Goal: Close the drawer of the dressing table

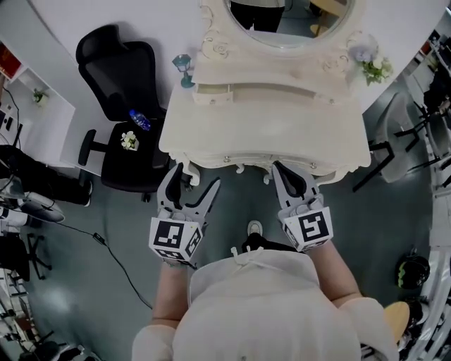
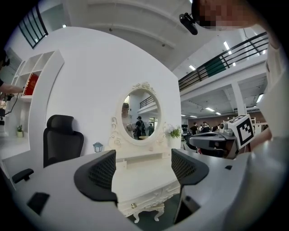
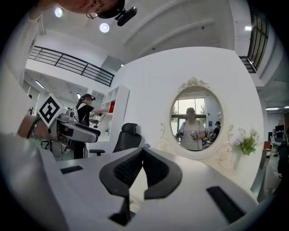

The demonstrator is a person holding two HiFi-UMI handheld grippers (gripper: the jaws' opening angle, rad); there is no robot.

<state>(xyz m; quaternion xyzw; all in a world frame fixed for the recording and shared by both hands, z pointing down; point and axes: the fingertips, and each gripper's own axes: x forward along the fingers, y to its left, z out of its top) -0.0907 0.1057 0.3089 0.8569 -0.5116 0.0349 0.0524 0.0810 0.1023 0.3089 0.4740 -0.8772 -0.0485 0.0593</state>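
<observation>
The cream dressing table (image 1: 268, 127) with its oval mirror (image 1: 285, 21) stands right in front of me. Its drawer front (image 2: 149, 200) with a gold knob (image 2: 133, 205) looks flush with the table's front edge. My left gripper (image 1: 196, 180) is open and empty, just short of the front edge at its left part; in the left gripper view the gripper (image 2: 142, 171) frames the tabletop. My right gripper (image 1: 280, 170) is shut on nothing, with its tips under the front edge at the right; in the right gripper view its pads (image 3: 156, 169) touch.
A black office chair (image 1: 120, 63) stands left of the table, with a bottle (image 1: 139, 120) and a small flower pot (image 1: 129, 140) on its seat. A teal lamp (image 1: 183, 69) and white flowers (image 1: 373, 67) sit on the table. Cables (image 1: 113, 254) lie on the floor.
</observation>
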